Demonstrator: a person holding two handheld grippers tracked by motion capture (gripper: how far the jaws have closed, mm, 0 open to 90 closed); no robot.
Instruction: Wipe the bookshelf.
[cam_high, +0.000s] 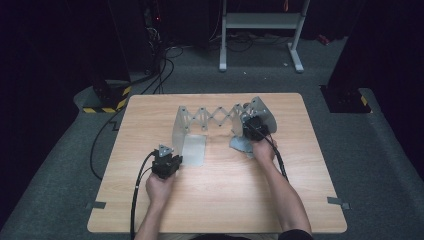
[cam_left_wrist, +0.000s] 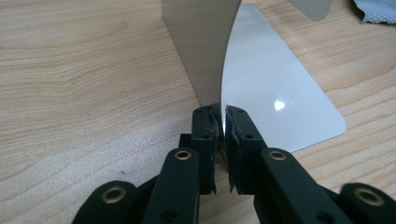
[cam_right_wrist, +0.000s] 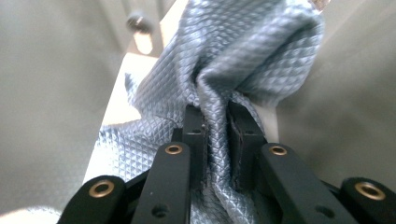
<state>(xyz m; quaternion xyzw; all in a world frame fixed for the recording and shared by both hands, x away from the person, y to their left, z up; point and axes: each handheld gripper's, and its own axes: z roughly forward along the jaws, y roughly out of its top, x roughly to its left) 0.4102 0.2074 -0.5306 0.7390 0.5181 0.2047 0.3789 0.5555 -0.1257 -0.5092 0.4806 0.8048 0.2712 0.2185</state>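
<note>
High view: left gripper (cam_high: 172, 161) pinching the bookend (cam_left_wrist: 201, 51) edge, right gripper (cam_high: 253, 126) pinching the cloth (cam_right_wrist: 243, 56); brace left, wipe the plate ahead with short strokes.

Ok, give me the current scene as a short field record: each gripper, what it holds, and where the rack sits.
left gripper: shut on the edge of the rack's left end plate
right gripper: shut on a fold of the grey cloth, at the right end plate
rack: grey metal, scissor-link middle, stretched out, standing on the table
cloth contact: bunched against the right end plate
</note>
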